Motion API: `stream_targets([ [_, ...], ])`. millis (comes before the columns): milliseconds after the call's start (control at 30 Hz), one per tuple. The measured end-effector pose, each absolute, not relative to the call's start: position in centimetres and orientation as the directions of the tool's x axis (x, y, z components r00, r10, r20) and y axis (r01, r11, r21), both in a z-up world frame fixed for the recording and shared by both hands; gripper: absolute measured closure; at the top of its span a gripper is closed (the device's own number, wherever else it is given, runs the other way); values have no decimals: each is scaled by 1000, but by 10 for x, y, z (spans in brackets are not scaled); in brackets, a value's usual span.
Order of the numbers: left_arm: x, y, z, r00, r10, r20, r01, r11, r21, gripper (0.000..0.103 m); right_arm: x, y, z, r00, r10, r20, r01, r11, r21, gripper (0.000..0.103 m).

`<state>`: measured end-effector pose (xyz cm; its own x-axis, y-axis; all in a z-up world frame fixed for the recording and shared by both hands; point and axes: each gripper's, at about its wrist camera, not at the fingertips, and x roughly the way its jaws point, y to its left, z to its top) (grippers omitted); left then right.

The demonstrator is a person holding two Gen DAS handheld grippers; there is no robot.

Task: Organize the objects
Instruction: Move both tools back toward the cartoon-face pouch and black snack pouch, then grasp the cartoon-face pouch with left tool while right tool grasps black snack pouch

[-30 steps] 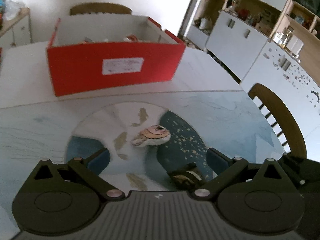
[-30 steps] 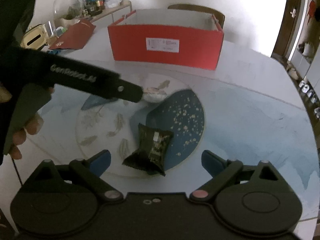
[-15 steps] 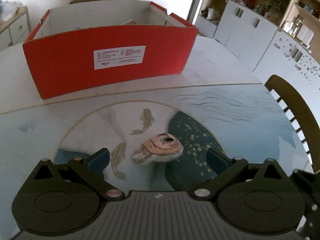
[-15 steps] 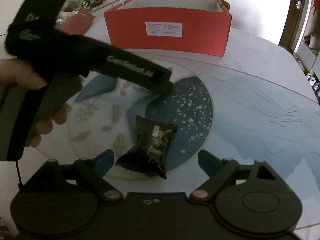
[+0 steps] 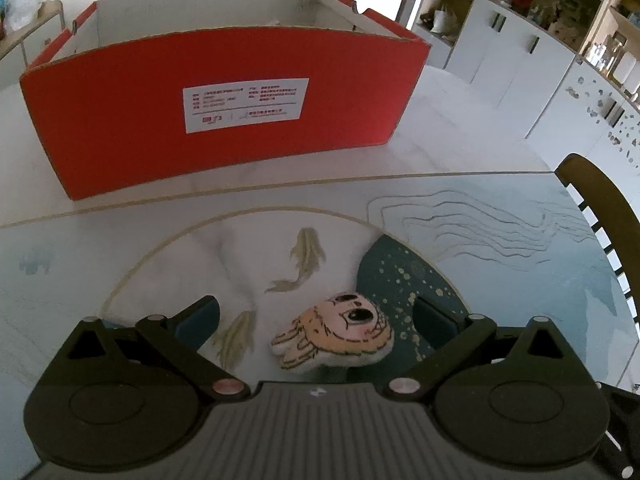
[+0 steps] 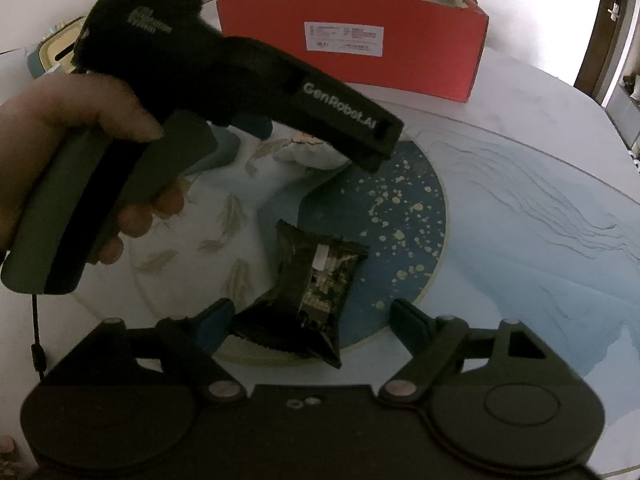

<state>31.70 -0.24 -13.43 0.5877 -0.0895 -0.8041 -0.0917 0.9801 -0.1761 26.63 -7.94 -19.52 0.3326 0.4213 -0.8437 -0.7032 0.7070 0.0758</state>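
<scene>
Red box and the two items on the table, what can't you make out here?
- Red box contents: both views, hidden behind its tall front wall.
- Label text: too small.
- Plush face: right wrist view, mostly covered by the left gripper.
- Dark snack packet print: dim, blurred.

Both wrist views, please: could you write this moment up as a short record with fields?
surface: table with a painted fish pattern
box: red box, open top, at the far side
plush: small plush face lying between the open fingers of the left gripper, untouched
packet: dark snack packet lying flat between the fingers of the right gripper
right gripper: jaws closing, pads not yet pressing the packet
left hand: hand on the grip, seen from the right wrist
chair: chair at the table's edge
</scene>
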Motion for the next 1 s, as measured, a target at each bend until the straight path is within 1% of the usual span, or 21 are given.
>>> stream_targets([
  [133,315,-5,-135,592,-77,-802,-84,984,-157,0,267,-75,-196,335,422,-843,-716,695,63,21],
  [233,311,-8,-136,602,-54,-797,-68,991,-119,0,265,-73,-195,340,416,-843,-722,691,49,26],
  [300,307,-10,-135,615,-44,-787,-55,994,-98,1,266,-73,-194,342,415,-843,-713,699,56,32],
  [333,306,-10,-135,619,-46,-784,-46,994,-95,3,267,-73,-194,342,415,-843,-708,703,59,35],
  [400,304,-13,-134,627,-53,-777,-24,996,-87,11,268,-73,-192,346,414,-842,-698,713,64,45],
  [467,303,-14,-133,629,-63,-775,-3,996,-84,28,269,-74,-191,351,412,-841,-689,721,66,49],
  [500,302,-14,-132,630,-70,-773,5,996,-86,33,270,-75,-191,353,411,-841,-686,725,66,51],
  [567,300,-14,-131,633,-79,-770,12,996,-92,45,272,-76,-191,362,406,-839,-678,732,62,52],
  [633,297,-13,-130,635,-88,-768,19,995,-99,52,272,-80,-191,368,405,-837,-671,739,63,53],
  [833,289,-11,-124,643,-91,-760,26,995,-97,61,272,-91,-187,388,398,-831,-643,763,65,54],
  [1000,275,-5,-117,647,-108,-755,12,991,-131,64,272,-99,-179,408,396,-822,-630,775,61,55],
])
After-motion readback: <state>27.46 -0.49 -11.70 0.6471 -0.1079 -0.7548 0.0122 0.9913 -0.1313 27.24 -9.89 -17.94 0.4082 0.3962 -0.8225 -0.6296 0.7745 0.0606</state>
